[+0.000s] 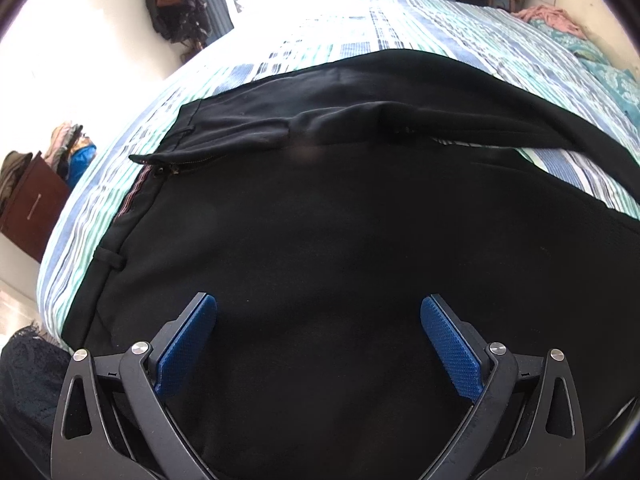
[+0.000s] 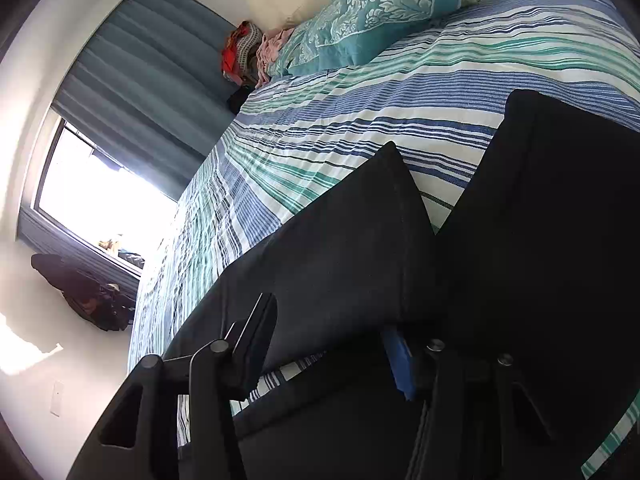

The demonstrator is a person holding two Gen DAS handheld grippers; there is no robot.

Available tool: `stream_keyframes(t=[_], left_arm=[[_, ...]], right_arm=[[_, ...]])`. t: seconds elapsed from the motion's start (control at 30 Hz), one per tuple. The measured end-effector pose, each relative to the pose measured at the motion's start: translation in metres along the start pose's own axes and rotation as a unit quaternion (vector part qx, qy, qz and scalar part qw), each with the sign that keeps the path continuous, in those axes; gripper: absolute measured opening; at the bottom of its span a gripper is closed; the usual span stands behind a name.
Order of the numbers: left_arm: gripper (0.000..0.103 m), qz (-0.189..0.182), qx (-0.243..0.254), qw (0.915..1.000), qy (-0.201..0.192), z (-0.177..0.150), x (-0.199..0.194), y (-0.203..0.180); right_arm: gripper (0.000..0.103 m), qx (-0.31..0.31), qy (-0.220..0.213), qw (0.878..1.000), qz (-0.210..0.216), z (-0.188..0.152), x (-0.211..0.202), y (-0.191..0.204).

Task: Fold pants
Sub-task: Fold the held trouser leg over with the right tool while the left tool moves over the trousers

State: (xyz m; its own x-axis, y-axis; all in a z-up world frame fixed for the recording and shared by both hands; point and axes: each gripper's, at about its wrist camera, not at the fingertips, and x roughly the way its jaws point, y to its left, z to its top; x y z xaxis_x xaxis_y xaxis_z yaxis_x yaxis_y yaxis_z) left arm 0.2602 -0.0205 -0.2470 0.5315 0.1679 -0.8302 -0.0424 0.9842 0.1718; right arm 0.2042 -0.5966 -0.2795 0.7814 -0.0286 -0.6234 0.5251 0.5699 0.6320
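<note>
Both grippers, left [image 1: 319,308] and right [image 2: 336,334], hover fingers spread, empty, over black cotton pants [image 1: 340,220] on the striped bed [image 1: 400,28]; grabbing one layer risks bunching.

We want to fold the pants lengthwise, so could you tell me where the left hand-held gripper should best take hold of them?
Probably the near waistband edge of the black pants, by the belt loop, approached from the left over the striped bedspread. That edge lies flat and exposed; the left hand-held gripper hangs open above plain fabric.
</note>
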Motion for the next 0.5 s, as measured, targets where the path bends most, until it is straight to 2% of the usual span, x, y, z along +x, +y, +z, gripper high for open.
stream_keyframes(t=[0.1,0.13,0.17,0.33,0.5], left_arm=[[0.102,0.001,0.008,1.0,-0.001,0.001,-0.002,-0.007],[0.102,0.002,0.009,1.0,-0.001,0.001,-0.002,-0.009],[0.102,0.002,0.01,0.9999,-0.001,0.002,-0.003,-0.011],[0.102,0.004,0.012,0.9999,0.001,0.003,-0.003,-0.014],[0.102,0.006,0.011,0.9999,0.005,0.004,-0.004,-0.015]], right_arm=[[0.03,-0.011,0.004,1.0,-0.016,0.001,0.002,0.001],[0.016,-0.013,0.008,1.0,-0.021,0.002,0.003,0.0],[0.011,-0.012,0.013,1.0,-0.025,0.002,0.004,-0.001],[0.007,-0.027,0.007,0.999,-0.022,0.003,-0.001,0.005],[0.006,-0.049,-0.006,0.999,-0.007,0.005,-0.012,0.015]])
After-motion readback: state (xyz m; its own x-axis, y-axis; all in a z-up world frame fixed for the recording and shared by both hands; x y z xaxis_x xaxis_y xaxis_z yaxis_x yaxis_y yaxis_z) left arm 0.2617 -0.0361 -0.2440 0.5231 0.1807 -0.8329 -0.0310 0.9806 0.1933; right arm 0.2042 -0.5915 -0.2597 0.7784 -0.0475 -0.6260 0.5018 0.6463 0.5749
